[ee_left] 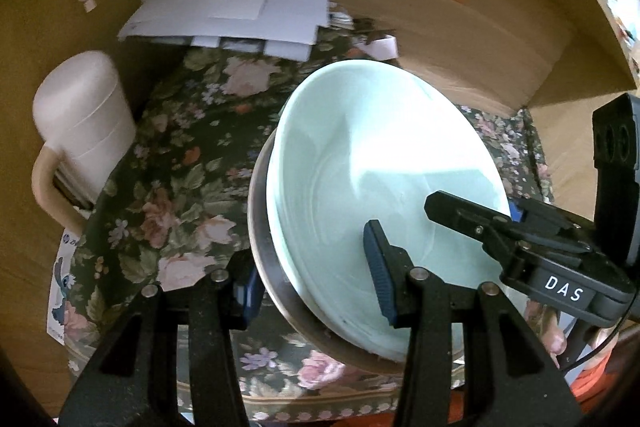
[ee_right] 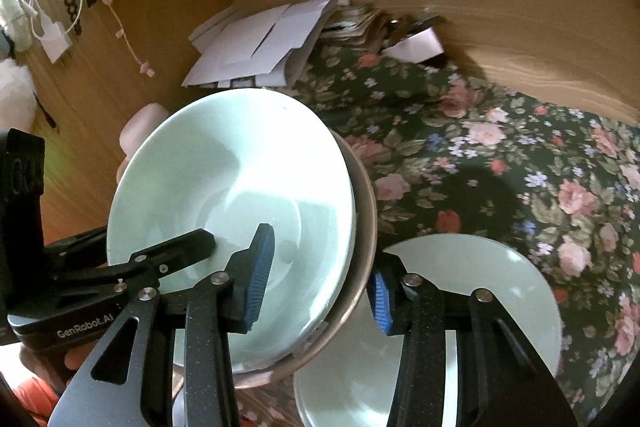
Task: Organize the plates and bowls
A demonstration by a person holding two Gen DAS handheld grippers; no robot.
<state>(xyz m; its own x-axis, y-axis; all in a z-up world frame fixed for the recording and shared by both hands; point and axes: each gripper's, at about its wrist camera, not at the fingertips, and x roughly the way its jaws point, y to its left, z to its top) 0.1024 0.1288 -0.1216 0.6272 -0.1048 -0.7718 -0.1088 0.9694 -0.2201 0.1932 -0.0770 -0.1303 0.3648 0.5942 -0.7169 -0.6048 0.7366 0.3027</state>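
I lift the pale green bowl (ee_left: 384, 163), nested in a metal bowl (ee_left: 260, 227), both grippers (ee_left: 316, 279) (ee_right: 320, 279) pinching opposite rims; beside it, one plate (ee_right: 500, 287) waits (unsorted) on the floral cloth (ee_right: 480, 147).

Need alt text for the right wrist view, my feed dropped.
The right claw straddles the rims of a pale green bowl nested in a metal bowl, one finger inside and one outside. The left claw reaches into the same bowl from the left, above a floral tablecloth with a pale plate below.
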